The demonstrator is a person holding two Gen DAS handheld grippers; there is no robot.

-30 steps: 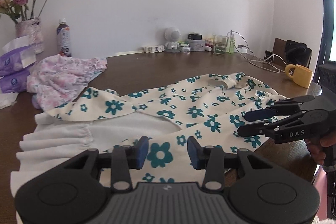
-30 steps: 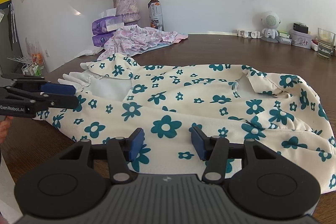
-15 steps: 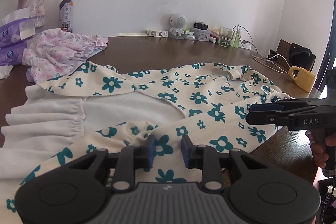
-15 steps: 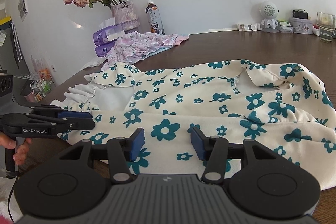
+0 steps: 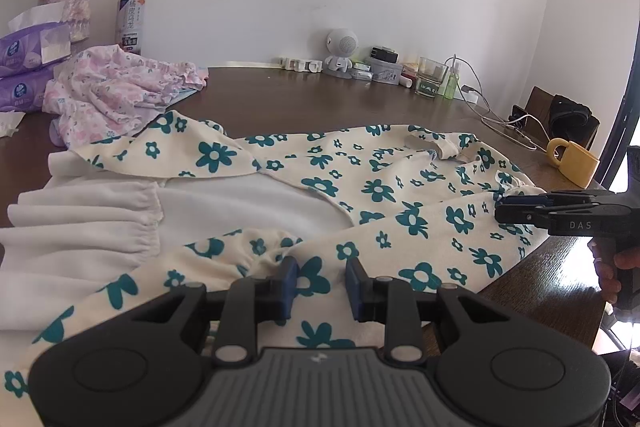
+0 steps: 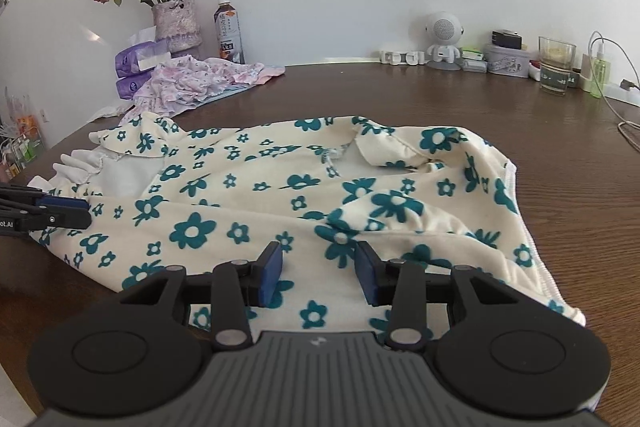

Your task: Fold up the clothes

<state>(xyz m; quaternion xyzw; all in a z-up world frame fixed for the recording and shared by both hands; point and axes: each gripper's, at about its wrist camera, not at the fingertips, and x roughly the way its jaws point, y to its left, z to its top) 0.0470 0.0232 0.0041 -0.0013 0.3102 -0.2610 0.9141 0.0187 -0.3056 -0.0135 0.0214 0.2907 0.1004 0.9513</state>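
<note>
A cream garment (image 5: 376,187) with teal flowers and a white lining lies spread on the brown table (image 5: 320,99). My left gripper (image 5: 320,285) is open, low over the garment's near edge by a gathered cuff, with fabric showing in the gap between its blue pads. In the right wrist view the same garment (image 6: 280,179) fills the middle. My right gripper (image 6: 319,277) is open just above the garment's front hem. Each gripper shows side-on in the other's view: the right gripper (image 5: 500,213) at the right edge of the cloth, the left gripper (image 6: 84,211) at the left edge.
A crumpled pink floral garment (image 5: 116,91) lies at the back left beside purple tissue packs (image 5: 28,55), a vase (image 6: 176,23) and a bottle (image 5: 130,19). A yellow mug (image 5: 572,163), cables (image 5: 500,119) and a glass (image 6: 556,65) sit to the right. A hand (image 5: 616,267) holds the right gripper's handle.
Both grippers have dropped closer to the garment's near edge. The left jaws have narrowed from a wider gap, and the right jaws have narrowed slightly. The cloth has not moved.
</note>
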